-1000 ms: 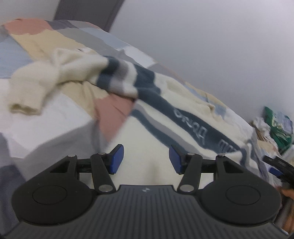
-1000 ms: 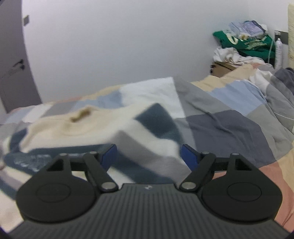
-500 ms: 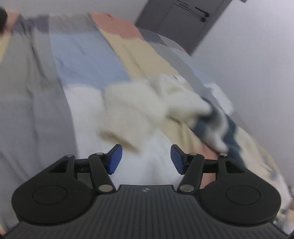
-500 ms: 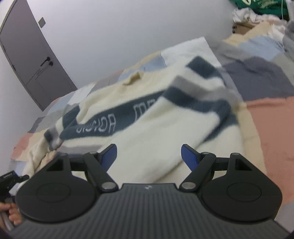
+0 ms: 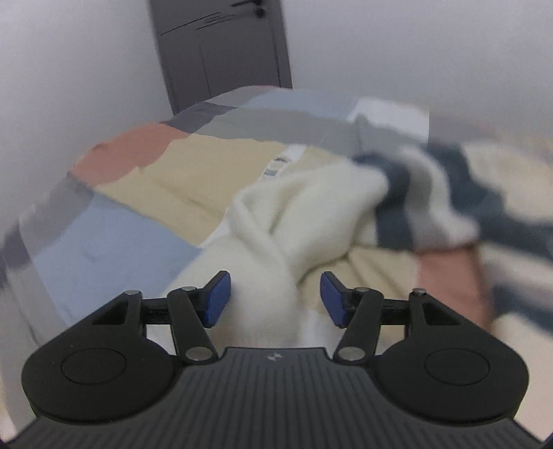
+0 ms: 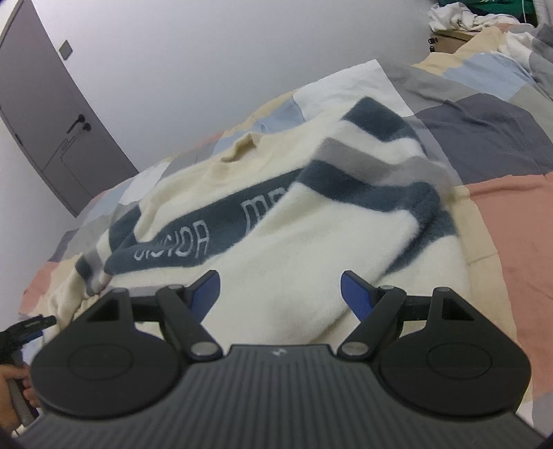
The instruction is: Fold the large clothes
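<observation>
- left wrist view, upper left of the frame: a grey door (image 5: 221, 48) stands in a pale wall (image 5: 69, 86).
- left and middle: a patchwork quilt (image 5: 114, 241) in blue, beige, pink and grey covers the bed.
- middle: a cream sleeve (image 5: 273, 241) of the sweater (image 5: 449, 207) runs from the bottom centre up toward the right, twisted along its length.
- bottom centre: the left gripper (image 5: 275, 298) has its blue pads on either side of the sleeve; the jaws are closing, the left pad looks just at the wool, and a gap shows at the right pad, so no firm hold is seen.
- right: the sweater's dark blue and grey stripes lie blurred on the quilt.
- right wrist view, upper left: the door (image 6: 45, 114) with its black handle.
- lower left edge: a hand (image 6: 15, 383) holds the left gripper (image 6: 29, 326), only partly in view.
- centre: the sweater (image 6: 276, 241) lies spread on the quilt (image 6: 511, 214), collar toward the wall, with a dark blue band of pale letters across the chest.
- centre right: a striped sleeve (image 6: 373, 165) is folded over the body, covering part of the lettering.
- bottom centre: the right gripper (image 6: 280, 293) hangs over the cream body with jaws wide apart and nothing between the pads.
- upper right corner: a heap of clothes (image 6: 459, 17) sits beyond the bed.
</observation>
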